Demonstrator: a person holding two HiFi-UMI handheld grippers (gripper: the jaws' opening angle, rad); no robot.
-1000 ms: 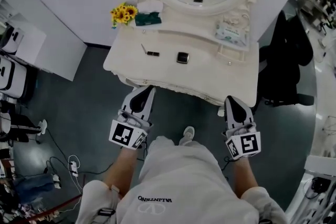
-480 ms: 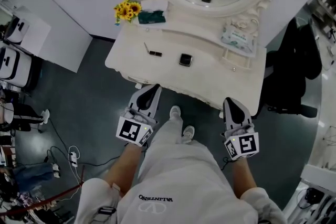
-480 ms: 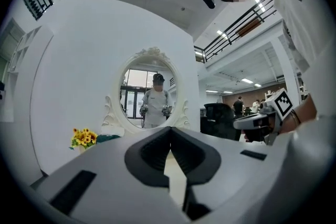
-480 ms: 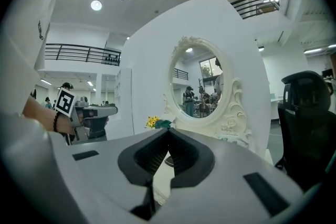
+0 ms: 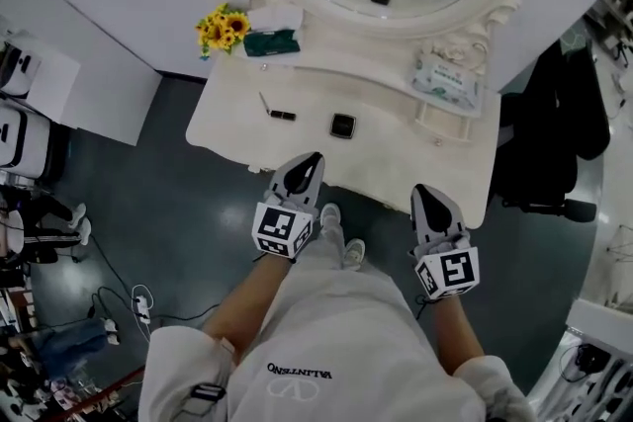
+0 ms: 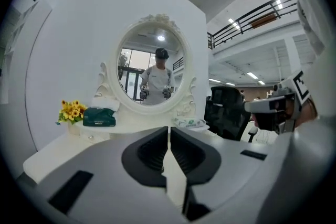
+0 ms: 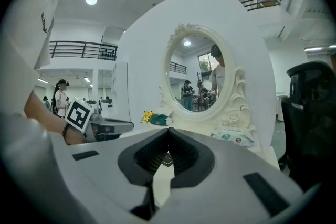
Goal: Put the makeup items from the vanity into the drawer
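Note:
A white vanity (image 5: pixel 396 148) with an oval mirror stands ahead of me. On its top lie a small black square compact (image 5: pixel 342 126), a short dark tube (image 5: pixel 283 116) and a thin stick (image 5: pixel 263 103). My left gripper (image 5: pixel 312 159) is shut and empty, its tip at the vanity's front edge, just below the compact. My right gripper (image 5: pixel 423 191) is also shut and empty, at the front edge further right. In the left gripper view the jaws (image 6: pixel 169 128) meet in front of the mirror. The right gripper view shows its jaws (image 7: pixel 168 130) closed too. No drawer front is visible.
Sunflowers (image 5: pixel 220 25) and a green tissue box (image 5: pixel 272 42) sit at the vanity's back left, a wipes pack (image 5: pixel 447 76) at the back right. A black chair (image 5: pixel 549 138) stands right of the vanity. Cables and bags lie on the floor at the left.
My left gripper has moved forward and to the right, up to the vanity's front edge. My right gripper has edged forward a little. Both stay shut.

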